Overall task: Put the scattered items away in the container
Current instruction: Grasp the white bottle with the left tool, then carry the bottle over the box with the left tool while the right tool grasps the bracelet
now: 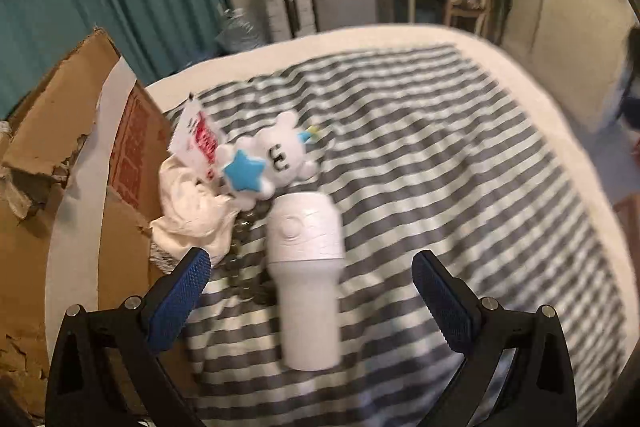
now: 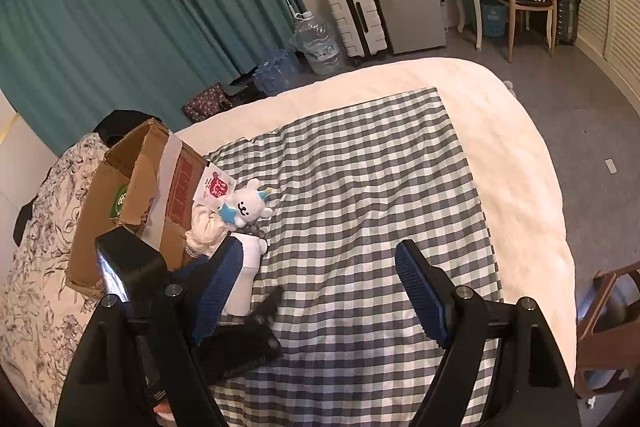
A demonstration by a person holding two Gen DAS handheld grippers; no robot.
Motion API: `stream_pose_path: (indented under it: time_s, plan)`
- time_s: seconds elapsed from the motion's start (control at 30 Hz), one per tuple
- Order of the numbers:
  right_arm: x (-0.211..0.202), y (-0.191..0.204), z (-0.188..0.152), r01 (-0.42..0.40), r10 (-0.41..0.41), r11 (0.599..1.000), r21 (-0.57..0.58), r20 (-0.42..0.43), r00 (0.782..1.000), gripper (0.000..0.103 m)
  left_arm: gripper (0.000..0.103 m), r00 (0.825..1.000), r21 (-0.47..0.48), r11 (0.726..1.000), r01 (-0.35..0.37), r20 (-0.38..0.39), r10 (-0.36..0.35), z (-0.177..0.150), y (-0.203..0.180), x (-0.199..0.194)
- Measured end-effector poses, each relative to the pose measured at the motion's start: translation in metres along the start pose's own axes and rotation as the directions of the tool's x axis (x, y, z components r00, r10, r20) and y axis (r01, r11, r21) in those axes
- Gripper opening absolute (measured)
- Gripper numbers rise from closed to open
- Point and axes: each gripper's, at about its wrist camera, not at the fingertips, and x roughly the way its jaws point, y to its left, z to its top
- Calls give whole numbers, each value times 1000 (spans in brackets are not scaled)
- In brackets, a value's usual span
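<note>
A white cylindrical device [image 1: 306, 275] lies on the checked cloth between the fingers of my open left gripper [image 1: 310, 263], untouched. Behind it lie a white plush toy with a blue star [image 1: 268, 163], a red-and-white packet [image 1: 198, 143], a crumpled white cloth [image 1: 192, 215] and a string of grey beads [image 1: 244, 259]. The cardboard box [image 1: 76, 187] stands open at the left. In the right wrist view my right gripper [image 2: 320, 263] is open and empty above the cloth; the left gripper [image 2: 240, 327] sits over the device [image 2: 248, 275], beside the plush [image 2: 246, 207] and box [image 2: 132, 195].
The checked cloth [image 2: 380, 207] covers a white bed [image 2: 500, 147]. A floral pillow [image 2: 40, 247] lies left of the box. Beyond the bed are teal curtains, a water jug [image 2: 318, 45], a suitcase [image 2: 354, 15], a small fridge and a desk with a chair.
</note>
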Motion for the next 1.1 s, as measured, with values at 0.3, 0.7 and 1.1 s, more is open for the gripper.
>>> stream_pose_path:
  time_s: [0.3,0.7,1.1]
  plan:
    - [10,0,-1,-9,9,1000,-4,-33,999,78,45,980,-116,983,145,-123,-159,-15,16,35]
    - [9,3,-3,-12,11,1000,-13,-30,999,78,32,975,-180,958,221,34,-218,11,29,-26]
    - [37,9,-11,42,-43,997,-62,-25,999,78,32,968,-230,947,226,165,-191,29,75,-132]
